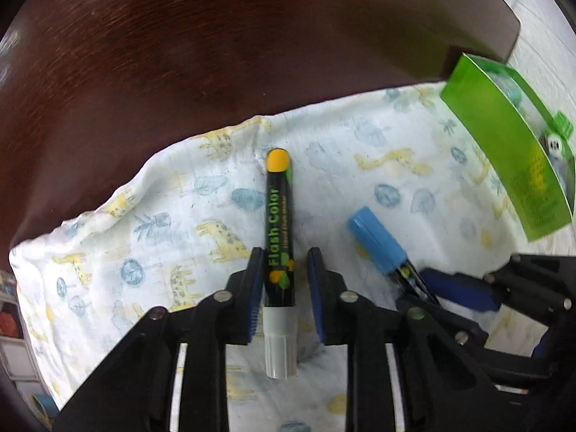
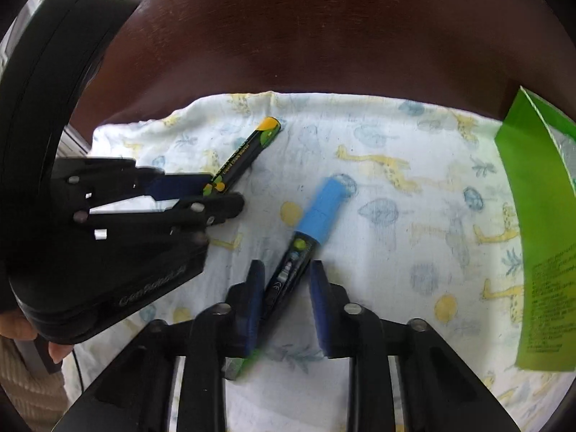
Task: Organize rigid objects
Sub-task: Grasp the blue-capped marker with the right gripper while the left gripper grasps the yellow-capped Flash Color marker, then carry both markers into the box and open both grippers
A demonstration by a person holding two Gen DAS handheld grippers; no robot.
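Note:
A black marker with a yellow end [image 1: 279, 216] and a white cap lies on the giraffe-print cloth [image 1: 144, 234]. My left gripper [image 1: 285, 252] is shut on its body, which runs straight along the fingers. The right wrist view shows this marker [image 2: 244, 154] and the left gripper [image 2: 216, 194] at the left. A black marker with a blue cap [image 2: 324, 205] lies slanted on the cloth [image 2: 396, 216]. My right gripper [image 2: 286, 264] is shut on its black barrel. From the left wrist view, the blue-capped marker [image 1: 376, 241] and the right gripper [image 1: 428, 288] sit at the right.
A green retail box [image 1: 504, 154] [image 2: 540, 234] stands at the cloth's right side. Beyond the cloth is the dark brown wooden table top [image 1: 180, 54] [image 2: 324, 36]. A person's hand [image 2: 14, 324] and a beige sleeve [image 2: 28, 396] show at the lower left.

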